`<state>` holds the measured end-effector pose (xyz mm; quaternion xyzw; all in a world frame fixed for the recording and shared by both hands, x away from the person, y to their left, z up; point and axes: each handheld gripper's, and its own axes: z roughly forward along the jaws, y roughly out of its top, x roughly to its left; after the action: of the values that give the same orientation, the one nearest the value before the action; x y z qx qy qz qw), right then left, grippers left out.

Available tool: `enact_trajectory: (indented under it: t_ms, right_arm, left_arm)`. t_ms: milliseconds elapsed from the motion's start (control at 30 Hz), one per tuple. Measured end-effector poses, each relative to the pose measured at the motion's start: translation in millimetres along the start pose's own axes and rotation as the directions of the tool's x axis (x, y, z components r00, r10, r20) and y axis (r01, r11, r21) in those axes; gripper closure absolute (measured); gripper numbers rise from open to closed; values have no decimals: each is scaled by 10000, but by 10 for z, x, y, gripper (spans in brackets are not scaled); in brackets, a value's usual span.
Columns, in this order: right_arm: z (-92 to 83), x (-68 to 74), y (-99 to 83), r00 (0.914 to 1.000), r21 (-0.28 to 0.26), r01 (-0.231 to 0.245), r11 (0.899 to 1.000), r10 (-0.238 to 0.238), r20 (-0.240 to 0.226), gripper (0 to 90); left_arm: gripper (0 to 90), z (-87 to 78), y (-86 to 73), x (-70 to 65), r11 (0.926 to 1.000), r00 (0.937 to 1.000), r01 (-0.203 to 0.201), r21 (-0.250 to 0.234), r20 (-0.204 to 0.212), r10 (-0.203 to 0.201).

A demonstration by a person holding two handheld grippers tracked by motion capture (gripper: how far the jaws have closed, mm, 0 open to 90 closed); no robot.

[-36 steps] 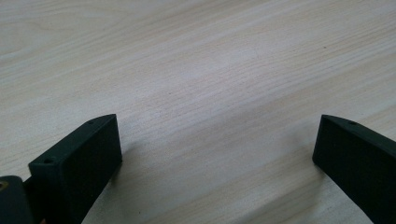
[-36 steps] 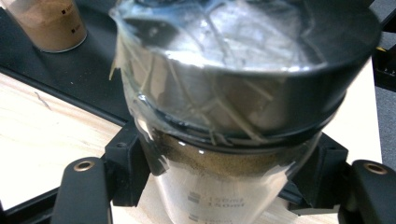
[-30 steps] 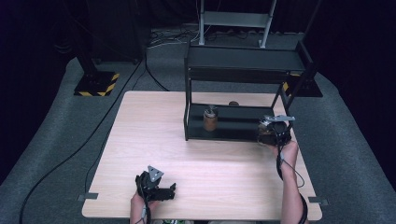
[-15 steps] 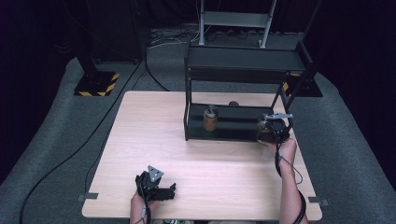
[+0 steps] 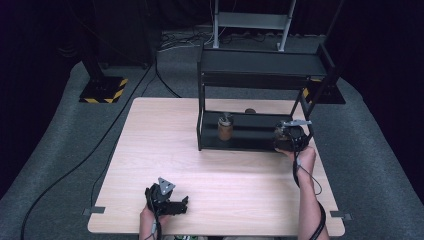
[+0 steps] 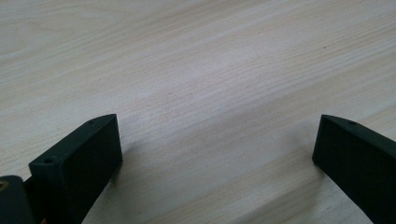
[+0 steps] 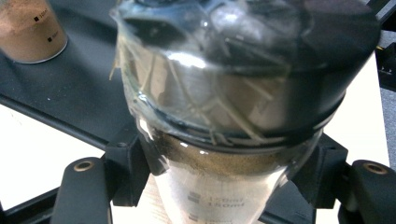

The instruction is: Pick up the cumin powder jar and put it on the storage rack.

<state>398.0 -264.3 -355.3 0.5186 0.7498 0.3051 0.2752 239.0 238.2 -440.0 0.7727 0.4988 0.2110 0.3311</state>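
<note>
"150ml" is printed twice on the near glass jar (image 7: 219,186); marks on the far jar (image 7: 30,28) are unreadable.

High view overhead facing forward over table (image 5: 150,150), left gripper view close above tabletop, right gripper view close at shelf (image 5: 260,135)

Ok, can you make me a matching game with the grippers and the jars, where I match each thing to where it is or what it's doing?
Things:
1. left gripper
2. right gripper
3. jar of tan powder
4. black rack

States:
A. stands free on the rack's lower shelf
B. open, above bare tabletop
C. clamped on a glass jar
D. stands at the table's far side

Pairs: 1-B, 2-C, 3-A, 4-D
</note>
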Motion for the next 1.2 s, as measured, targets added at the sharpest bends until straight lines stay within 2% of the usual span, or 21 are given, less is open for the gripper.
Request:
enact_trajectory:
  t_ms: [633, 1200]
  right_arm:
    - [108, 6, -27, 9998, -215, -186, 9996, 188, 72, 297]
    - [214, -18, -144, 9964, -600, -835, 9947, 841, 78, 296]
  left_arm:
    - [10, 0, 0, 0, 10000, 10000, 0, -1, 1, 0]
    - [10, 0, 0, 0, 10000, 10000, -3, -1, 0, 3]
